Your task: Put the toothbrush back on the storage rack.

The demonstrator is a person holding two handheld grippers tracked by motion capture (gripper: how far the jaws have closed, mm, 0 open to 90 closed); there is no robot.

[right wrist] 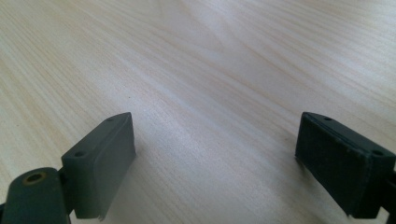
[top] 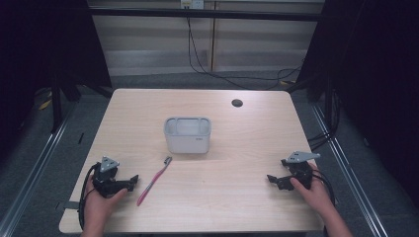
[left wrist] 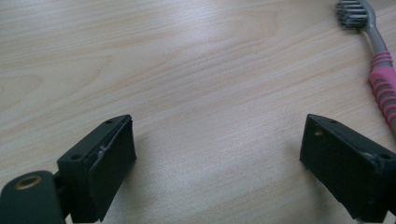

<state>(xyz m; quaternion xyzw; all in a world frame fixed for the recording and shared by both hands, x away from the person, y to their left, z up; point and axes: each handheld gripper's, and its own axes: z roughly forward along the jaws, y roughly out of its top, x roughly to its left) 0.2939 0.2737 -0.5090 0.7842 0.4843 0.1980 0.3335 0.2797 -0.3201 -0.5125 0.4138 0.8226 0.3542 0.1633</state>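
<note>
Jaws of left gripper (top: 132, 182) and right gripper (top: 272, 179) stand released, resting on the bench (top: 247, 148). Pink toothbrush (top: 154, 180) lies untouched beside the left gripper, near the grey holder (top: 188, 140); seemingly nothing begun.

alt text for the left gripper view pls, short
Two black fingers of the open left gripper rise from the bottom edge over a bare stretch of the light wood table, with nothing between them. A pink and grey toothbrush lies on the table at the upper right, bristle head toward the top edge.
</note>
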